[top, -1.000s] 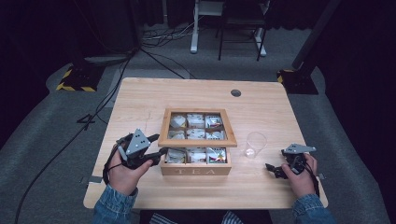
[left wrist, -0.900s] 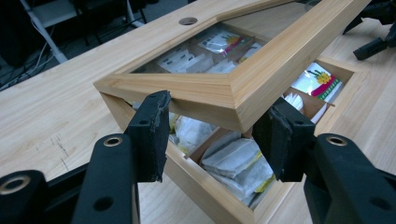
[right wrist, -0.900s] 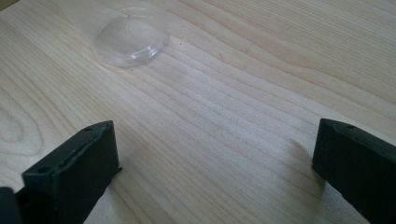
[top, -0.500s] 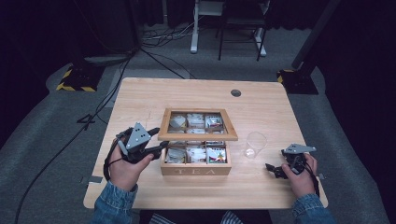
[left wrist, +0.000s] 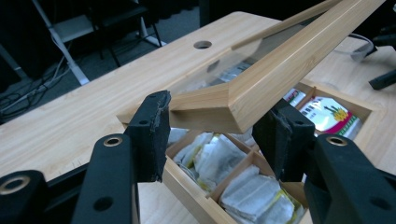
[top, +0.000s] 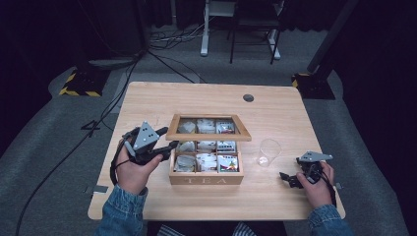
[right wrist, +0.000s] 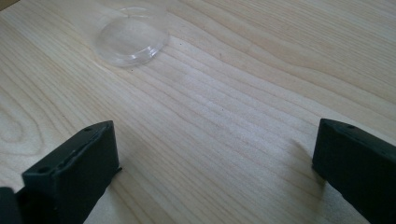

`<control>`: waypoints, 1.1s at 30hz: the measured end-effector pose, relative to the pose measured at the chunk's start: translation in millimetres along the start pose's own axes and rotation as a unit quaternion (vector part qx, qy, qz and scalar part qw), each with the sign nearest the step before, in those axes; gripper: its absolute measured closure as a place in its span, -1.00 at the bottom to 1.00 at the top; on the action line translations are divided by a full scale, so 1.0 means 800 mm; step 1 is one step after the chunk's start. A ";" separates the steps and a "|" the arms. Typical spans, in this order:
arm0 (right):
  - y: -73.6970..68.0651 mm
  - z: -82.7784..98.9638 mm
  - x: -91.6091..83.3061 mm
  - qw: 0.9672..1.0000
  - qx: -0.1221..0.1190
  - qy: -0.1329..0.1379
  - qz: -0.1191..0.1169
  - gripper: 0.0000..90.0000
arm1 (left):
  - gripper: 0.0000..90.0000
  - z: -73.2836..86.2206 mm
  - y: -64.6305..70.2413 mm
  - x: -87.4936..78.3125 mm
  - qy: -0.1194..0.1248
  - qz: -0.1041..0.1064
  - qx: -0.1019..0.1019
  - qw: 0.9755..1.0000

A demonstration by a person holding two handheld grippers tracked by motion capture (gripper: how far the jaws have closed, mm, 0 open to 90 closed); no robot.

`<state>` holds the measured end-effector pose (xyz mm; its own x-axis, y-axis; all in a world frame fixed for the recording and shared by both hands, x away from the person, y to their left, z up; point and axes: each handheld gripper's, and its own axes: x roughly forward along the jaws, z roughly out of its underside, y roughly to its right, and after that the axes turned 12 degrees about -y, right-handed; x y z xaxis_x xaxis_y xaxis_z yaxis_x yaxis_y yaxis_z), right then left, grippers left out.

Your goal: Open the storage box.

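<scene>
The left hand-held gripper [top: 169,146] is seen just left of the tea box [top: 206,176], at the box's near-left corner. Its jaws are clamped on the corner of the lid [left wrist: 243,95], a wooden frame with a clear pane, which is held raised and tilted above the box. Tea bags [left wrist: 212,156] are seen in the compartments under the lifted lid; a coloured packet [left wrist: 327,114] lies in a compartment further along. The box is set near the middle of the counter [top: 162,98], its front marked TEA. Just right of the box, a clear cup [top: 269,152] is stood on the counter, apart from it. Right of the cup, well clear of the box, the right hand-held gripper [top: 286,178] is held low over the counter, its jaws spread wide with nothing between them.
</scene>
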<state>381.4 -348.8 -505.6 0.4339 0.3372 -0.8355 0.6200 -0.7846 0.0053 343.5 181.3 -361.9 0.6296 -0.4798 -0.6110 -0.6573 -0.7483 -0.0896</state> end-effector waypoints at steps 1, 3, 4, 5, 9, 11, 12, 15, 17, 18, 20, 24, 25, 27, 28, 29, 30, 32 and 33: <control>0.000 0.000 0.000 1.000 0.000 0.000 0.000 -0.99 | 0.05 -0.001 -0.001 0.000 0.001 -0.003 0.001 1.000; 0.000 0.000 0.000 1.000 0.000 0.000 0.000 -0.99 | 0.05 -0.004 -0.003 0.000 0.007 -0.002 -0.002 1.000; 0.000 0.000 0.000 1.000 0.000 0.000 0.001 -0.99 | 0.05 -0.005 -0.004 0.000 0.010 -0.001 -0.002 1.000; 0.000 0.000 0.000 1.000 0.000 0.000 0.001 -0.99 | 0.05 -0.006 -0.005 0.001 0.012 0.001 -0.005 1.000; 0.000 0.000 0.000 1.000 0.003 -0.001 0.001 -0.99 | 0.05 -0.010 -0.008 0.002 0.023 -0.001 -0.007 1.000; -0.002 0.000 -0.001 1.000 0.006 -0.001 0.004 -0.98 | 0.05 -0.012 -0.010 0.002 0.026 -0.001 -0.007 1.000; -0.002 0.001 -0.001 1.000 0.007 0.000 0.004 -0.98 | 0.05 -0.013 -0.011 0.003 0.028 -0.002 -0.007 1.000; -0.003 0.001 -0.002 1.000 0.008 0.001 0.004 -0.96 | 0.05 -0.016 -0.012 0.003 0.032 -0.006 -0.005 0.999; -0.003 0.002 -0.002 1.000 0.009 0.001 0.004 -0.95 | 0.05 -0.018 -0.012 0.005 0.032 -0.012 -0.004 0.999; -0.003 0.002 -0.002 1.000 0.009 0.002 0.003 -0.94 | 0.08 -0.019 -0.012 0.006 0.028 -0.022 -0.001 0.999; -0.004 0.003 -0.002 1.000 0.010 0.003 0.003 -0.92 | 0.10 -0.021 -0.013 0.009 0.021 -0.029 0.004 0.999; -0.005 0.005 -0.005 1.000 0.013 0.009 0.007 -0.81 | 0.11 -0.024 -0.017 0.011 0.029 -0.025 -0.002 0.999; -0.005 0.005 -0.006 1.000 0.015 0.010 0.009 -0.76 | 0.12 -0.025 -0.017 0.012 0.032 -0.024 -0.005 0.999; -0.005 0.007 -0.007 0.999 0.025 0.016 0.017 -0.66 | 0.13 -0.027 -0.019 0.012 0.036 -0.026 -0.006 0.999; -0.005 0.007 -0.007 0.999 0.027 0.018 0.019 -0.63 | 0.13 -0.029 -0.020 0.013 0.038 -0.026 -0.008 0.999; -0.005 0.008 -0.008 0.999 0.029 0.019 0.020 -0.62 | 0.14 -0.030 -0.020 0.013 0.037 -0.030 -0.010 0.999; -0.005 0.008 -0.008 0.999 0.032 0.019 0.021 -0.60 | 0.20 -0.030 -0.022 0.013 0.038 -0.034 -0.008 0.999; -0.007 0.008 -0.009 0.999 0.037 0.021 0.024 -0.54 | 0.21 -0.032 -0.024 0.014 0.041 -0.030 -0.013 0.999; -0.008 0.009 -0.009 0.999 0.038 0.022 0.026 -0.51 | 0.21 -0.032 -0.025 0.014 0.044 -0.028 -0.015 0.999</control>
<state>369.8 -349.7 -503.4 0.4932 0.3167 -0.8102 0.5458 -0.8379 0.0047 374.3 179.3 -346.6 0.6999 -0.4738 -0.5345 -0.6076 -0.7883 -0.0968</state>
